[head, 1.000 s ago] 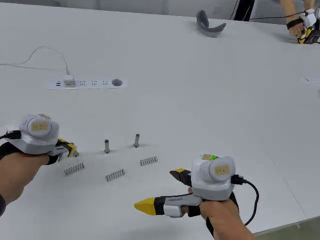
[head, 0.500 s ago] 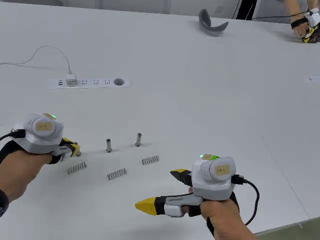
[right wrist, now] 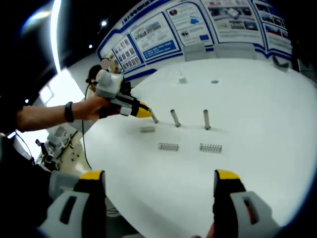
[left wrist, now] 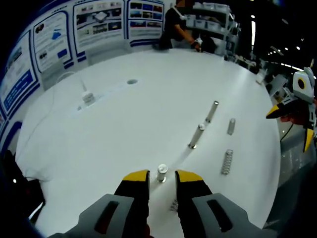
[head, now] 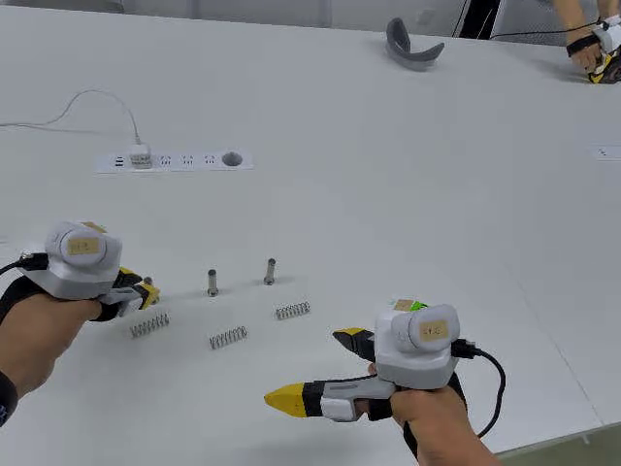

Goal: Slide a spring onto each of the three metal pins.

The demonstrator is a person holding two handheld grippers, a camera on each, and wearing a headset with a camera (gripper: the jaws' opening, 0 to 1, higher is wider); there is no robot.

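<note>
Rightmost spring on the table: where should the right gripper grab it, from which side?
Grip the spring across its coils near one end, coming down from above. It lies flat on the table, long axis roughly left-right in the head view, so the jaws close across its narrow width, probably leaving the other end free for a pin. The right gripper is open.

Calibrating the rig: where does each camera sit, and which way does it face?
Head view: on the headset, down at the white table; left gripper and right gripper in the person's hands.
Left gripper view: on the left gripper, along its jaws at a metal pin between their tips.
Right gripper view: on the right gripper, across wide-open jaws toward the springs and left gripper.
Shared: both gripper views show three metal pins.
</note>
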